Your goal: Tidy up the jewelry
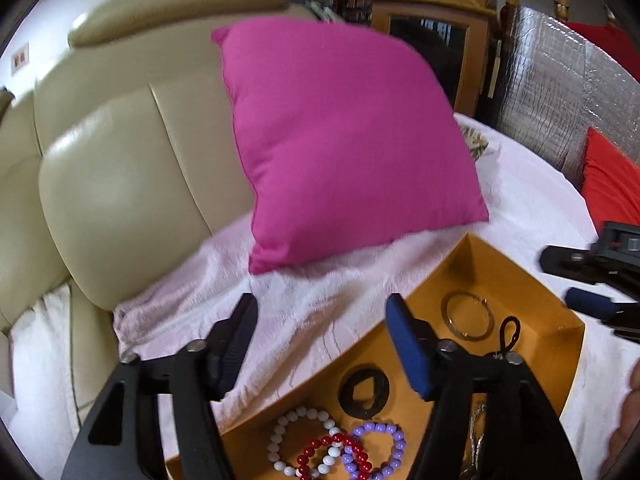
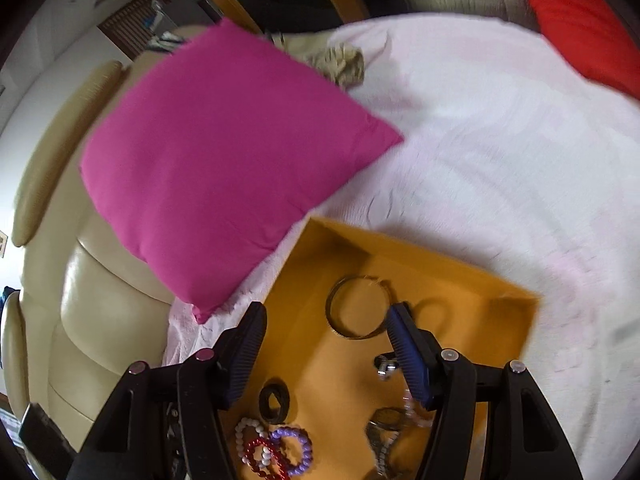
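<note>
An open orange box (image 1: 520,280) (image 2: 440,256) lies on a white cloth. In it lie a gold bangle (image 1: 467,316) (image 2: 340,320), a black hair ring (image 1: 364,391) (image 2: 274,399), white (image 1: 300,440), red (image 1: 332,454) and purple (image 1: 380,450) bead bracelets, a black cord loop (image 1: 509,334) and silver pieces (image 2: 384,366). My left gripper (image 1: 322,344) is open and empty over the box's left edge. My right gripper (image 2: 326,344) is open and empty above the box; it also shows in the left wrist view (image 1: 592,280).
A magenta cushion (image 1: 340,140) (image 2: 224,160) leans against a cream leather sofa back (image 1: 120,180) just behind the box. A red cushion (image 1: 612,184) (image 2: 580,16) lies at the far right. White cloth (image 2: 500,140) covers the seat.
</note>
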Motion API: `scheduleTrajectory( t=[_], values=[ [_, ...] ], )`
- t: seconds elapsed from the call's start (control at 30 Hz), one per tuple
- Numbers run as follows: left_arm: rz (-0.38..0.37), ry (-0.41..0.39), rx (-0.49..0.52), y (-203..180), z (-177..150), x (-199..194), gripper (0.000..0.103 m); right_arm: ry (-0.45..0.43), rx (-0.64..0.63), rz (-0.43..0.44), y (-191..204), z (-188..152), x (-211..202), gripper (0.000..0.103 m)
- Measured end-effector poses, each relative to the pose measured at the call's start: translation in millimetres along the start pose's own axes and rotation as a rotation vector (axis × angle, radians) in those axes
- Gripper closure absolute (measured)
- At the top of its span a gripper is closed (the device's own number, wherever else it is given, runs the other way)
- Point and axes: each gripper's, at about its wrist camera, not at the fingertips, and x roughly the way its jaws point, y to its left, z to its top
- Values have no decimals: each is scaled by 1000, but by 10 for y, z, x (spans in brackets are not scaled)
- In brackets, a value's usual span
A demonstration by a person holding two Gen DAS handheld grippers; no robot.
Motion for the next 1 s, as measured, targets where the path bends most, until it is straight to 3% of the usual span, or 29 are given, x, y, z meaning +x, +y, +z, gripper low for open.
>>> scheduleTrajectory(
  t=[0.17,0.33,0.43,0.53,0.73,1.0],
  values=[
    [5,-73,77,-194,6,-207,22,-117,-38,-40,-189,-101,-639,37],
    [-62,-95,148,-366,-151,-460,19,-184,-79,-113,-416,-403,-1209,36],
    [-107,-102,138,-400,-258,-640,17,-219,-105,-144,-534,-703,-1532,35],
    [-96,-95,115,-409,-333,-850,17,-243,-144,-182,-588,-985,-1783,35],
    [-9,-176,120,-313,-438,-1376,17,-303,-242,-214,-490,-1446,-2171,35],
    [-74,-277,70,-171,-421,-2223,17,-398,-358,-198,-184,-1937,-2671,33]
  ],
)
